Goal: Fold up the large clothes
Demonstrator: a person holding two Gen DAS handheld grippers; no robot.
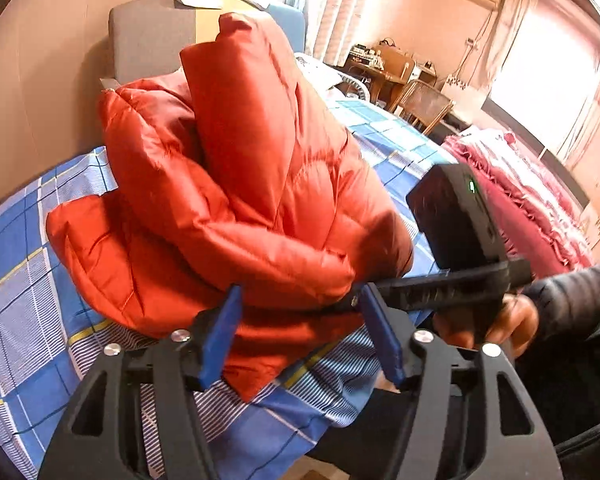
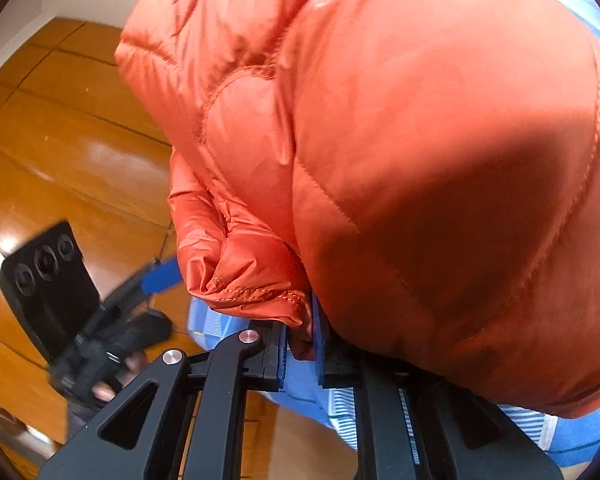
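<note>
A puffy orange-red down jacket [image 1: 236, 184] lies bunched in a heap on a bed with a blue checked sheet [image 1: 32, 312]. My left gripper [image 1: 300, 304] is open, its blue fingers [image 1: 224, 332] spread wide at the jacket's near edge, with nothing between them. My right gripper [image 2: 300, 344] is shut on a fold of the jacket [image 2: 420, 160], which fills most of the right wrist view. The right gripper also shows in the left wrist view [image 1: 352, 300], reaching in from the right. The left gripper shows blurred in the right wrist view [image 2: 156, 280].
A grey headboard [image 1: 148, 40] and a beige wall stand behind the bed. A pink ruffled bedspread [image 1: 520, 200], wooden chairs [image 1: 420, 104] and a desk are at the right. The wooden floor [image 2: 60, 140] lies beside the bed.
</note>
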